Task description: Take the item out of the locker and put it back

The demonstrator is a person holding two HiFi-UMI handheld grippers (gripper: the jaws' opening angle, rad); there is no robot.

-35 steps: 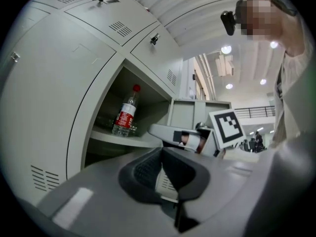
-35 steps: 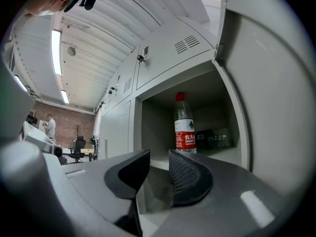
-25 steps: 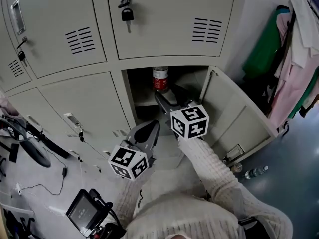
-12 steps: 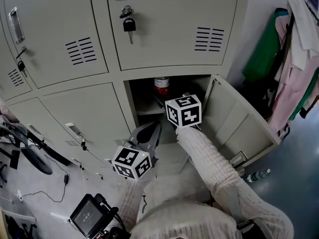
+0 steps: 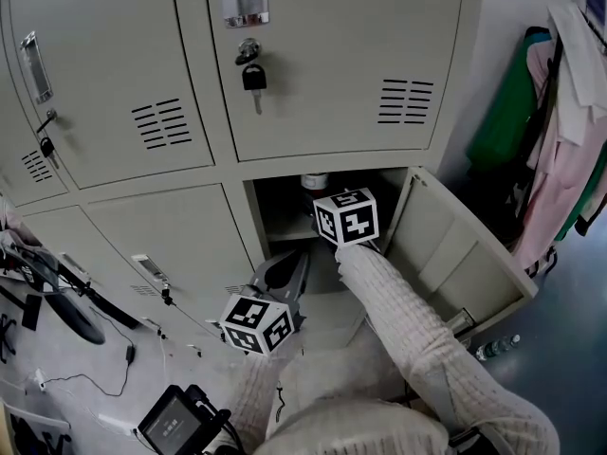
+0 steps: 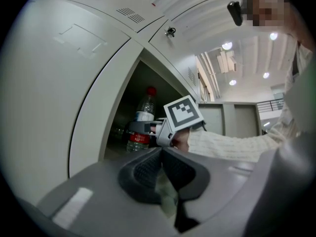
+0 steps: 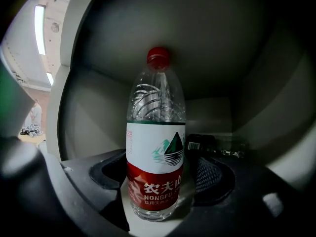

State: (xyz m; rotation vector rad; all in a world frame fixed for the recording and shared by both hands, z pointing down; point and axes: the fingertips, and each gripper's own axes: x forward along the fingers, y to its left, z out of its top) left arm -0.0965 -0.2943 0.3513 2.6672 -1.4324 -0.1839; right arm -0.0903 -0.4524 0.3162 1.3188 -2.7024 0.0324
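The clear plastic water bottle (image 7: 155,152), with red cap and red-and-white label, stood upright on the shelf inside the open beige metal locker compartment (image 5: 281,209). The compartment door (image 5: 455,245) was swung out to the right.

The right gripper (image 7: 162,175) reached into the compartment, pointing nearly level. Its jaws had just been opening and stood wide apart, with the lower body of the bottle between them. The textured pads (image 7: 211,176) lay on either side of the label without pressing on it. A small black object (image 7: 200,143) lay on the shelf behind the bottle; what it was could not be told.

The left gripper (image 6: 162,153) was held outside and below the compartment opening, pointing level toward it. Its jaws were together, with nothing gripped.

In the left gripper view the bottle (image 6: 140,127) appeared just beyond the right gripper's marker cube (image 6: 182,113). In the head view that cube (image 5: 346,218) covered most of the opening, and only the bottle top (image 5: 313,180) showed above it.

A black padlock (image 5: 253,76) hung on the closed door above.
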